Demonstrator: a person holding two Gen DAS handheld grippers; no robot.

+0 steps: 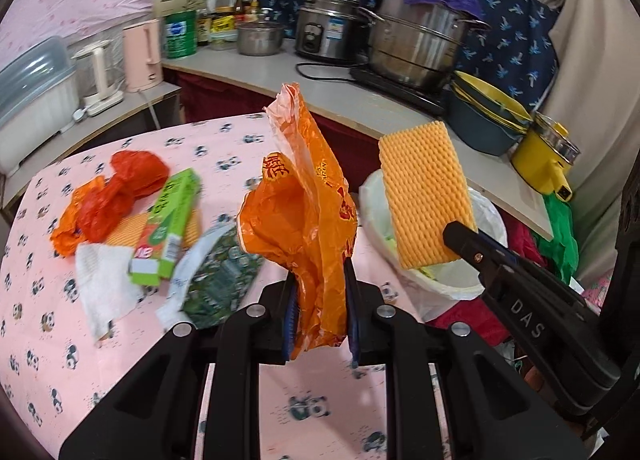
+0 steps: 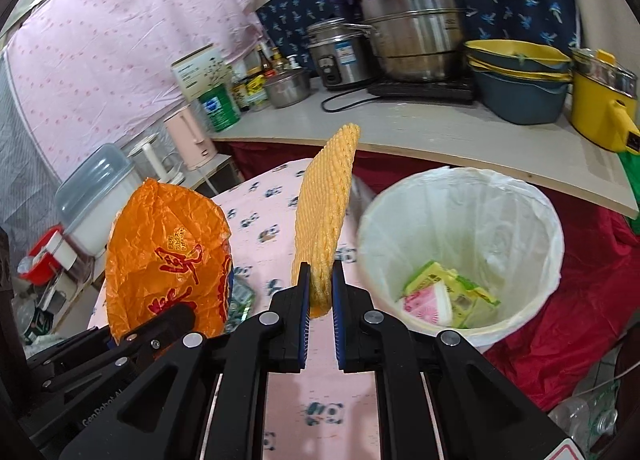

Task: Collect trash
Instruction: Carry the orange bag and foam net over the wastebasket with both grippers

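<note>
My left gripper (image 1: 320,280) is shut on an orange plastic bag (image 1: 304,212) and holds it up above the pink panda tablecloth (image 1: 40,340). My right gripper (image 2: 320,272) is shut on a yellow foam net sleeve (image 2: 324,212), held upright just left of the white-lined trash bin (image 2: 460,200). The sleeve (image 1: 424,192) and the bin (image 1: 452,284) also show in the left wrist view, the sleeve over the bin's rim. The bin holds green and pink wrappers (image 2: 444,296). The orange bag (image 2: 168,256) shows left in the right wrist view.
On the table's left lie a red bag (image 1: 120,196), a green box (image 1: 168,220), a white tissue (image 1: 104,284) and a dark green packet (image 1: 220,280). A counter (image 2: 400,128) behind carries pots, stacked bowls and a kettle. Red cloth (image 2: 560,320) lies around the bin.
</note>
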